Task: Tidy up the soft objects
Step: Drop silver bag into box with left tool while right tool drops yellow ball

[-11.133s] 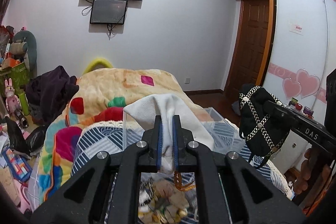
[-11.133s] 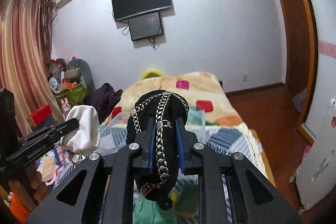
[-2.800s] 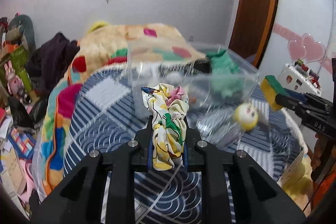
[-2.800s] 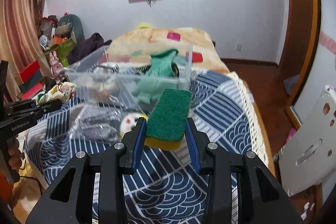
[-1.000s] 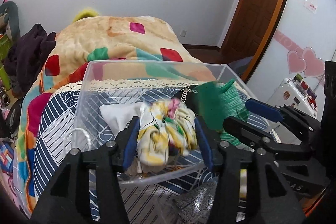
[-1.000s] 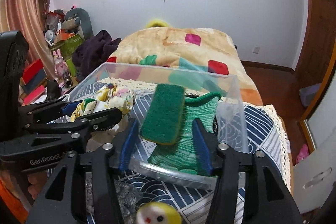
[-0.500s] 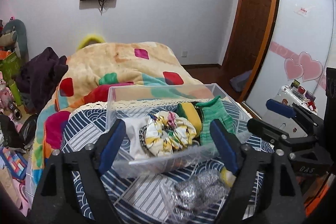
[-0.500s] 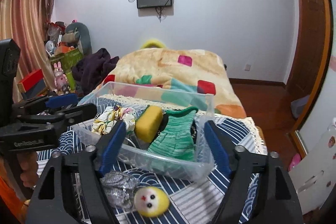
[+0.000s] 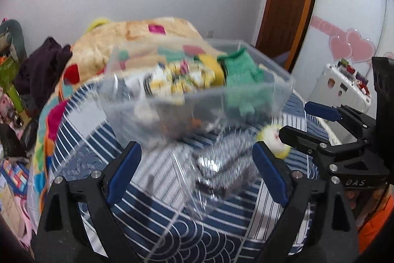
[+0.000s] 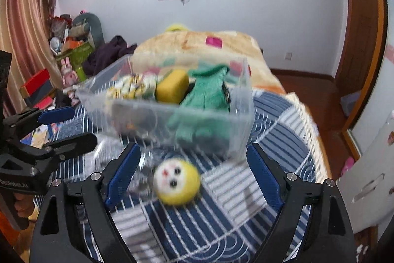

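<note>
Both the left hand-held gripper [image 9: 197, 171] and right hand-held gripper [image 10: 193, 170] gape apart, empty, above the bed [image 10: 283, 139]; the yellow plush ball [image 10: 177, 183] lies before the clear bin [image 10: 172, 115].

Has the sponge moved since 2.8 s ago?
Yes. The sponge left the right hand-held gripper and now lies in the clear bin, beside the green glove.

White letters "DAS" are showing on the black body of the right claw [image 9: 317, 125], below its fingers. Partial lettering "enRobot.AI" is showing on the left claw [image 10: 65, 126], low on its body.
</note>
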### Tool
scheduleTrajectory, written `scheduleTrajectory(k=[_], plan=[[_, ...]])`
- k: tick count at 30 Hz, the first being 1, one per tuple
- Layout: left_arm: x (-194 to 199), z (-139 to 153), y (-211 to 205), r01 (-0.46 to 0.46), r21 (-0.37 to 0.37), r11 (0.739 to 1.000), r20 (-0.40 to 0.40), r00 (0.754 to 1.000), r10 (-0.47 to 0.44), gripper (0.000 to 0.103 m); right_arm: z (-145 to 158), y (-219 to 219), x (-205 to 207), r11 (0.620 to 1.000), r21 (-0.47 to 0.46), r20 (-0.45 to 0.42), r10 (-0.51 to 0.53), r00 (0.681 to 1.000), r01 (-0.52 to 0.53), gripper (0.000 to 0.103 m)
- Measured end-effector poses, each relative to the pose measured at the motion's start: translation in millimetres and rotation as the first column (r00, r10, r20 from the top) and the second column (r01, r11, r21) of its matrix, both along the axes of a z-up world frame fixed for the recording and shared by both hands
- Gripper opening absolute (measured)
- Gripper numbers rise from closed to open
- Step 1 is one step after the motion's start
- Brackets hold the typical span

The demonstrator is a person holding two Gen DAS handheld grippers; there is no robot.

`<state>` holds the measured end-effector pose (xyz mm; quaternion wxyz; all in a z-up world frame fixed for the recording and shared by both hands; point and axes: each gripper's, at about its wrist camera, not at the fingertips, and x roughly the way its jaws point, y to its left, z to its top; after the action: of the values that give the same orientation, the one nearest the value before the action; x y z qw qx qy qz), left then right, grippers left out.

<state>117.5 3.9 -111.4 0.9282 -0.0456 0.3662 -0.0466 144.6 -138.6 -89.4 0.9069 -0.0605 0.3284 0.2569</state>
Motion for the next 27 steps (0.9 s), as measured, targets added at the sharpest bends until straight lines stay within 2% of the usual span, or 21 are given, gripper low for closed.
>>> scheduleTrajectory(k=[6, 9, 10, 12, 14, 16, 18, 22, 27], plan=[[2, -23, -4, 0.0, -0.044, 0.999, -0.051, 0.999, -0.002, 0.09, -20, -7, -5, 1.0, 0.0, -0.06, 0.01, 0.998, -0.01, 0.086], [5, -29, -9, 0.003, -0.05, 0.999, -0.059, 0.998, -0.006, 0.076, -26, -7, -3, 1.0, 0.001, -0.081, 0.01, 0.997, -0.01, 0.084], [7, -32, -10, 0.009, -0.061, 0.998, -0.069, 0.998, -0.013, 0.07, -29, -7, -1, 1.0, 0.006, -0.093, 0.013, 0.996, -0.012, 0.079], [8, -35, -11, 0.017, -0.081, 0.997, -0.075, 0.997, -0.024, 0.065, -32, -6, -1, 1.0, 0.007, -0.103, 0.021, 0.994, -0.02, 0.071], [7, -35, -13, 0.028, -0.082, 0.996, -0.064, 0.997, -0.033, 0.057, -33, -4, -3, 0.999, 0.006, -0.104, 0.036, 0.994, -0.036, 0.066], [5, -34, -16, 0.047, -0.091, 0.995, -0.06, 0.997, -0.053, 0.042, -32, -2, -5, 0.999, 0.008, -0.095, 0.043, 0.995, -0.042, 0.054], [2, -32, -21, 0.059, -0.084, 0.995, -0.048, 0.997, -0.063, 0.036, -30, 1, -7, 0.998, 0.014, -0.092, 0.059, 0.994, -0.058, 0.043], [-4, -27, -24, 0.061, -0.057, 0.997, -0.02, 0.998, -0.062, 0.027, -29, 4, -10, 0.998, 0.0, -0.075, 0.067, 0.995, -0.067, 0.041], [-13, -19, -16, 0.046, -0.069, 0.997, -0.001, 0.999, -0.046, 0.023, -26, 1, -10, 0.998, 0.008, -0.06, 0.065, 0.996, -0.065, 0.04]])
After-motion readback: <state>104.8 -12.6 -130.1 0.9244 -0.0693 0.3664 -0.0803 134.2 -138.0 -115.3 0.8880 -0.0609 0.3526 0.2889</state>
